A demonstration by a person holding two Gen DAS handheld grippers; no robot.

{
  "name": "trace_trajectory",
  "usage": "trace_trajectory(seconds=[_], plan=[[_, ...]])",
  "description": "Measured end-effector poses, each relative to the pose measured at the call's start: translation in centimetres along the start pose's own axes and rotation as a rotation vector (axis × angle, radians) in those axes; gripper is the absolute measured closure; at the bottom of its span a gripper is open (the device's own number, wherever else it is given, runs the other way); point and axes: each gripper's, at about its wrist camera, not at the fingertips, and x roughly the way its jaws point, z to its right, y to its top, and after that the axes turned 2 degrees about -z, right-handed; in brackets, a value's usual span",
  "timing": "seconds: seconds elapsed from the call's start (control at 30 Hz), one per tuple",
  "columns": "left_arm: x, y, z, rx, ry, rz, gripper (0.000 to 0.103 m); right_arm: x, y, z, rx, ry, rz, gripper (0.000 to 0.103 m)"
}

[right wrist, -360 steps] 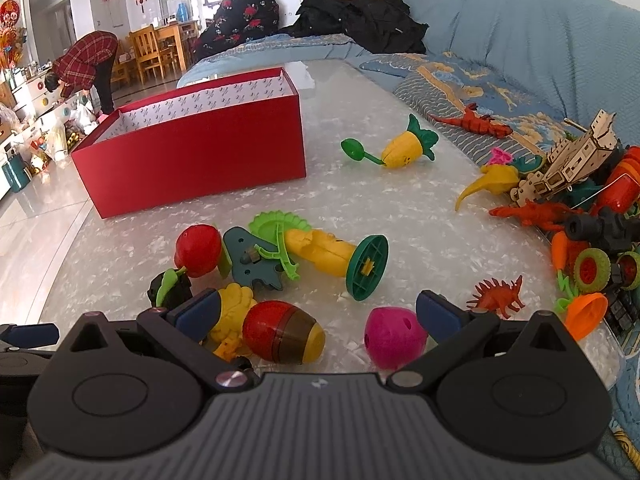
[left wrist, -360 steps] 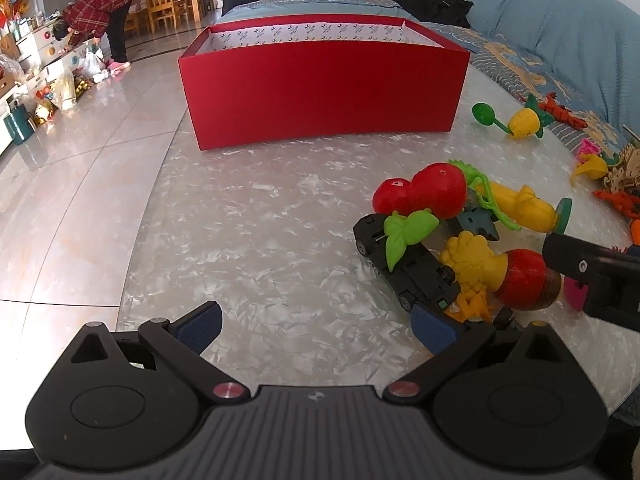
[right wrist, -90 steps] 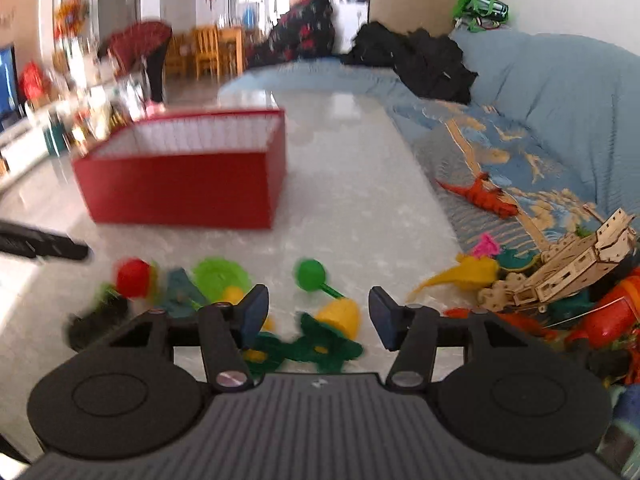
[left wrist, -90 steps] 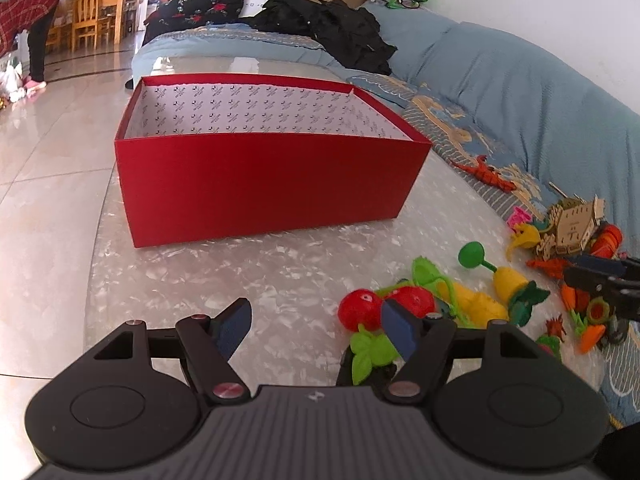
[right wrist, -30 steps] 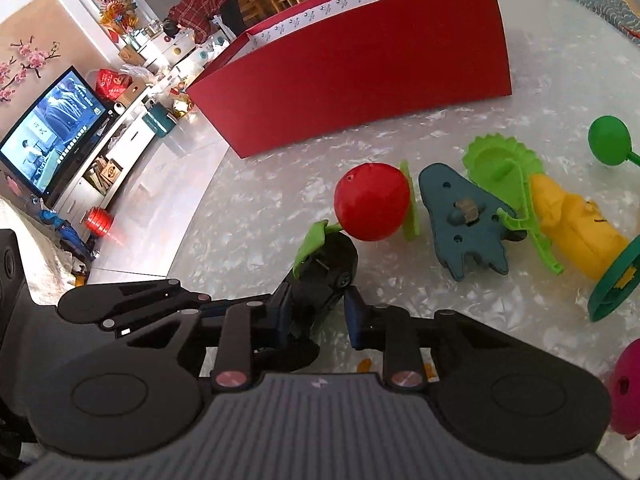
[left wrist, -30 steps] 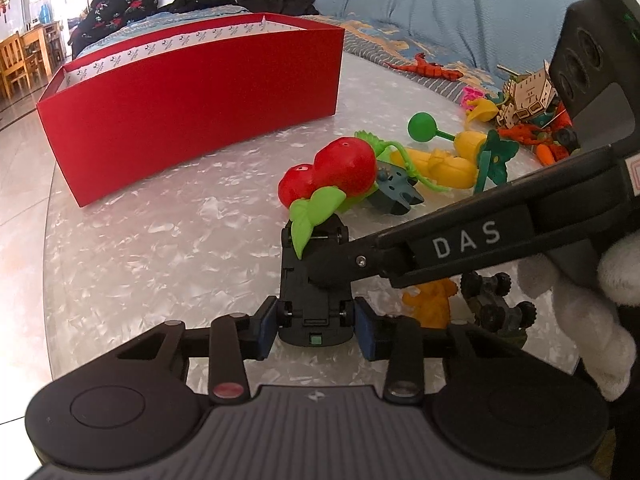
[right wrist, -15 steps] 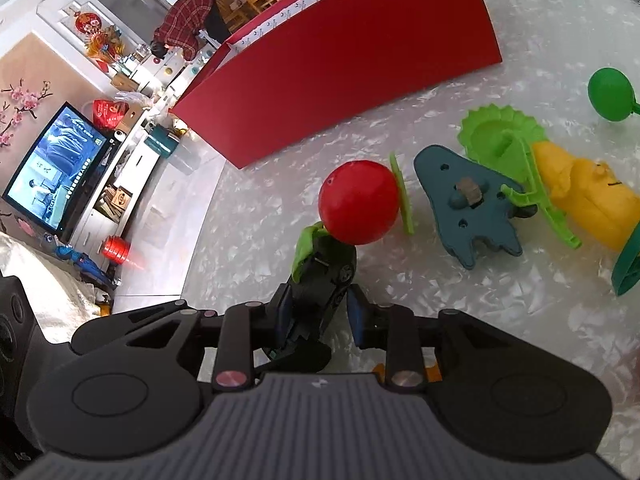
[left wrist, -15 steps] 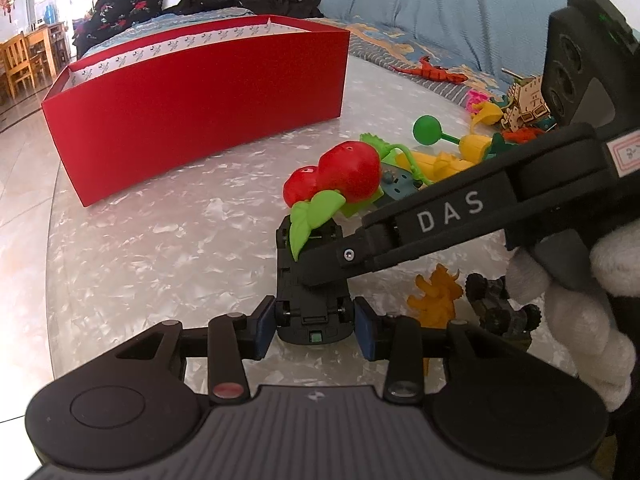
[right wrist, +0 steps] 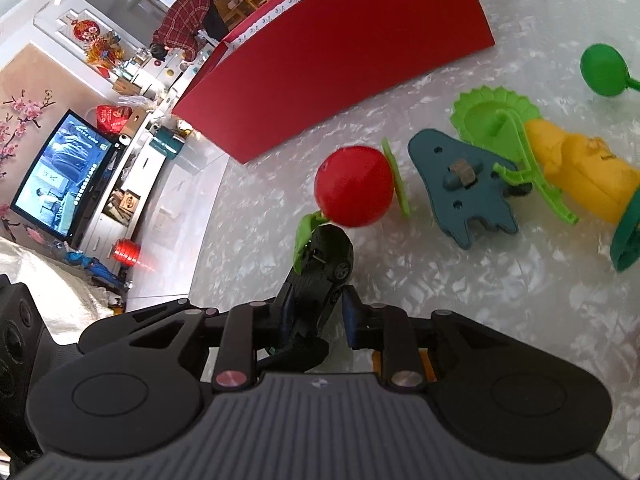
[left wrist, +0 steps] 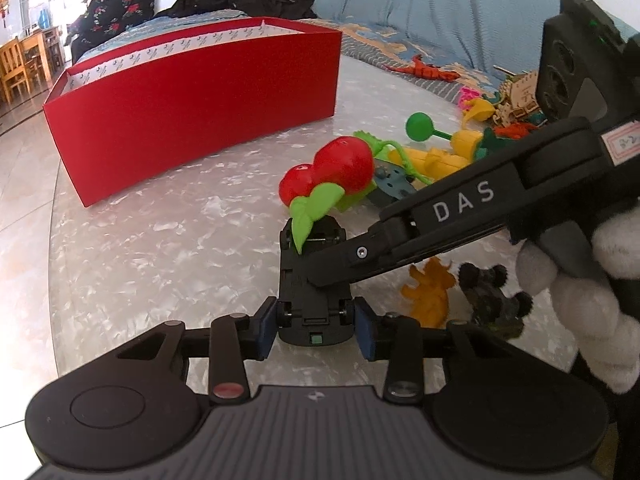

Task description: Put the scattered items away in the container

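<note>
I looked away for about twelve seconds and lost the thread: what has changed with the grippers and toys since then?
Both grippers came in on the black toy car. The left gripper now clamps its rear; the right gripper, jaws closing, has it between its fingers from the side. The red box, cherry toy and yellow corn toy stayed put.

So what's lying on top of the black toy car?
A green leaf of the red cherry toy overlaps the black toy car, and the right gripper closes across it. Its underside is hidden.
</note>
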Motion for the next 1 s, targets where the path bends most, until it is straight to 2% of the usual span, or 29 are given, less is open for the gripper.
trace_trajectory(seconds=[0.1, 0.2, 1.0], plan=[[-0.6, -0.4, 0.0, -0.004, -0.018, 0.008, 0.062, -0.7, -0.5, -0.1, -0.01, 0.014, -0.002, 0.081], [-1.0, -0.9, 0.5, 0.003, -0.003, 0.011, 0.062, -1.4, -1.0, -0.4, -0.022, 0.025, -0.004, 0.085], [-4.3, 0.0, 1.8, 0.025, 0.078, 0.092, 0.062, -3.4, -1.4, -2.6, -0.088, 0.078, 0.069, 0.085]])
